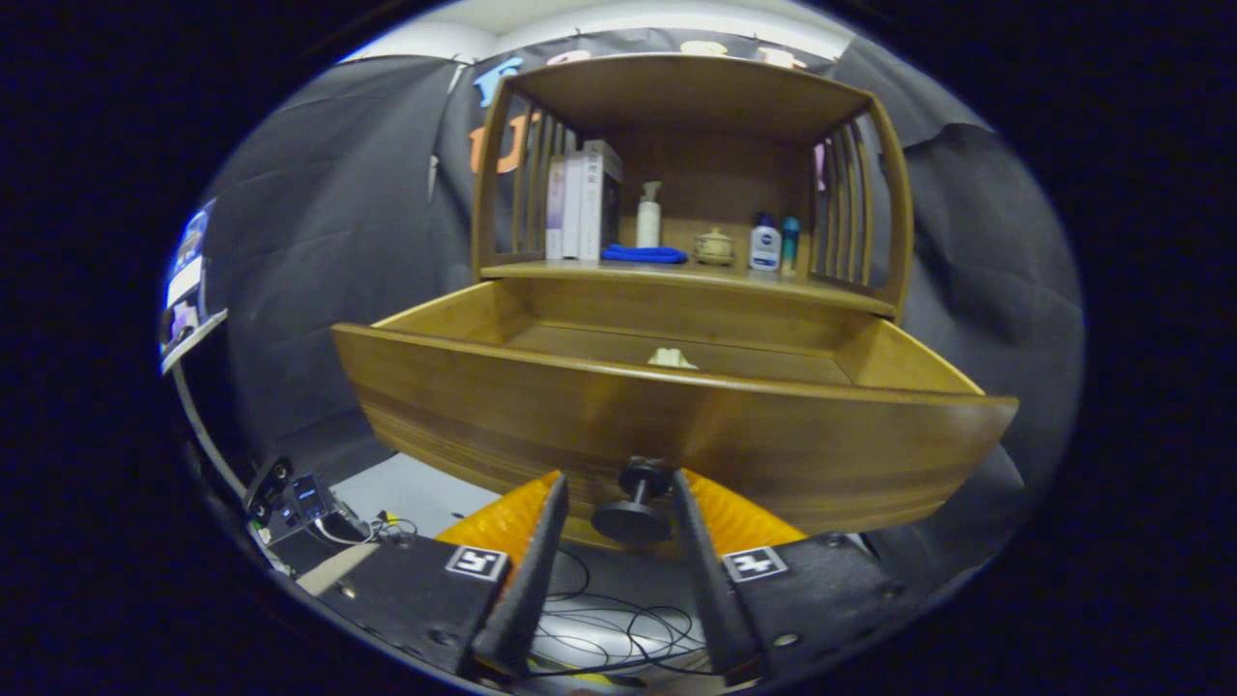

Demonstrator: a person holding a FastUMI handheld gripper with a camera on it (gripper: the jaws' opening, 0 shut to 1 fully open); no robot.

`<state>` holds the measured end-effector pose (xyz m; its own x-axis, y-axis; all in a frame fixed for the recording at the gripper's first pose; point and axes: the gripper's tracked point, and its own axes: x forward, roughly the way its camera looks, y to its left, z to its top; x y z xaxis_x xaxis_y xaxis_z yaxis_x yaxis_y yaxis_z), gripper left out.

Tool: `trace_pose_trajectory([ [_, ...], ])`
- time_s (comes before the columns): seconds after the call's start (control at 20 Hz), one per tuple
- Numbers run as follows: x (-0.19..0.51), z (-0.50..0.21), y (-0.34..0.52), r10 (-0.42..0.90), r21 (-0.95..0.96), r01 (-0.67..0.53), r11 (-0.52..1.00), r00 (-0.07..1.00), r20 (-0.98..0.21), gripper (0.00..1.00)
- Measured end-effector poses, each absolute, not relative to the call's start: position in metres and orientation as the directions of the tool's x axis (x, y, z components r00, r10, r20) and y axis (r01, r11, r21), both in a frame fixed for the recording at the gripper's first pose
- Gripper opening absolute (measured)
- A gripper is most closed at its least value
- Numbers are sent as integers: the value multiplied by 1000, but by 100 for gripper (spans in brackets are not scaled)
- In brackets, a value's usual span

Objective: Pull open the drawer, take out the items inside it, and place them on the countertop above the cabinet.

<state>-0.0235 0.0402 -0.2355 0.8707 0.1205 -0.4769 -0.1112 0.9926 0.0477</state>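
Drawer (667,406) is seen pulled out toward the fingers, long axis running crosswise. Its knob (633,503) sits between the parted fingers of the gripper (618,503), ungripped. A pale item (671,359) lies inside.

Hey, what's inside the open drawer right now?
One small pale item lies in the drawer, near the front panel, which hides its lower part. The open tool flanks the knob.

drawer (667,425): 1 | knob (633,503): 1 | pale item in drawer (671,359): 1 | books (585,203): 3 | bottles (763,244): 3 | blue cloth (645,254): 1 | lidded pot (714,246): 1
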Motion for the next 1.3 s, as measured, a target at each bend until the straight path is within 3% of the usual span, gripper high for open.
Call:
trace_pose_trajectory([
  [0.1,-34,-210,59,196,82,-178,981,867,-459,89],
  [0.4,-9,-131,52,124,17,-126,992,928,-353,99],
  [0.5,14,-122,45,113,35,-107,994,927,-358,98],
  [0.8,69,-166,6,47,84,13,996,736,-675,98],
  [1.3,124,-204,2,94,117,17,993,497,-863,84],
])
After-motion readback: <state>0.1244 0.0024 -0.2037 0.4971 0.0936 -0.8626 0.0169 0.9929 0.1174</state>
